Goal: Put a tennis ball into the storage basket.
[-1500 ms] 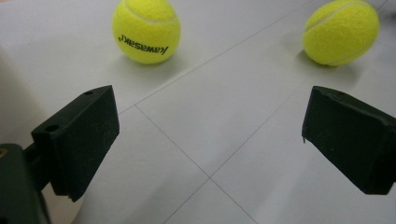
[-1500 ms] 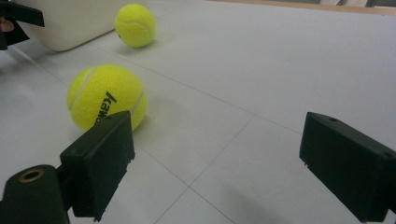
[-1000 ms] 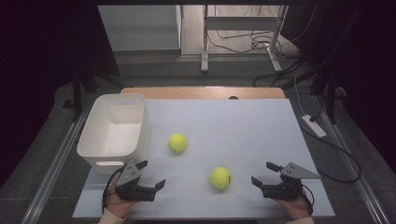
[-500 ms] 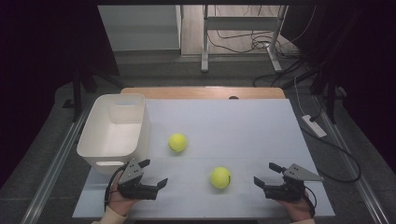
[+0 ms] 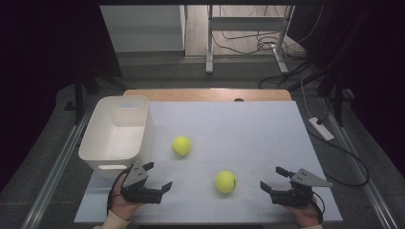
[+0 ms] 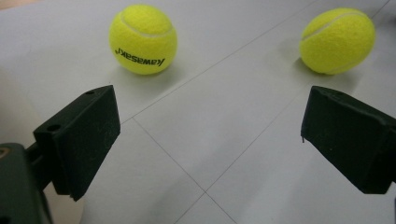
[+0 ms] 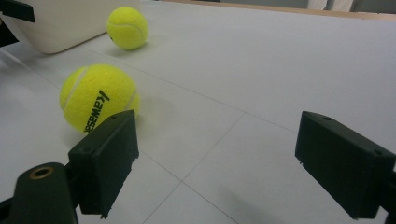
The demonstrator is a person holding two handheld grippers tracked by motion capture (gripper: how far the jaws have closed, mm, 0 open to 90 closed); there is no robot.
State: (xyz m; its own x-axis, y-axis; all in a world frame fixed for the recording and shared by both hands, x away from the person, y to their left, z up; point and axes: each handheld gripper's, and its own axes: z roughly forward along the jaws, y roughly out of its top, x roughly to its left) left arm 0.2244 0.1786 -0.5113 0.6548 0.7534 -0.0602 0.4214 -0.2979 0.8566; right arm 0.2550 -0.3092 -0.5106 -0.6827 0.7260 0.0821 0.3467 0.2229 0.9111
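Observation:
Two yellow tennis balls lie on the white table: the far ball (image 5: 182, 145) (image 6: 143, 39) (image 7: 127, 27) sits near the white bin (image 5: 117, 132), the near ball (image 5: 225, 181) (image 6: 337, 40) (image 7: 97, 103) closer to the front edge. My left gripper (image 5: 157, 175) (image 6: 208, 147) rests low at the front left, open, nothing between its jaws, with both balls ahead of it. My right gripper (image 5: 273, 179) (image 7: 229, 163) sits at the front right, open and empty, the near ball just to its left.
The empty white bin stands at the table's left side, its corner (image 7: 56, 23) showing behind the far ball. A wooden strip (image 5: 207, 94) edges the table's far side. Cables and a power strip (image 5: 321, 129) lie on the floor to the right.
Both grippers have shifted slightly at the front edge; the balls and the bin have stayed put.

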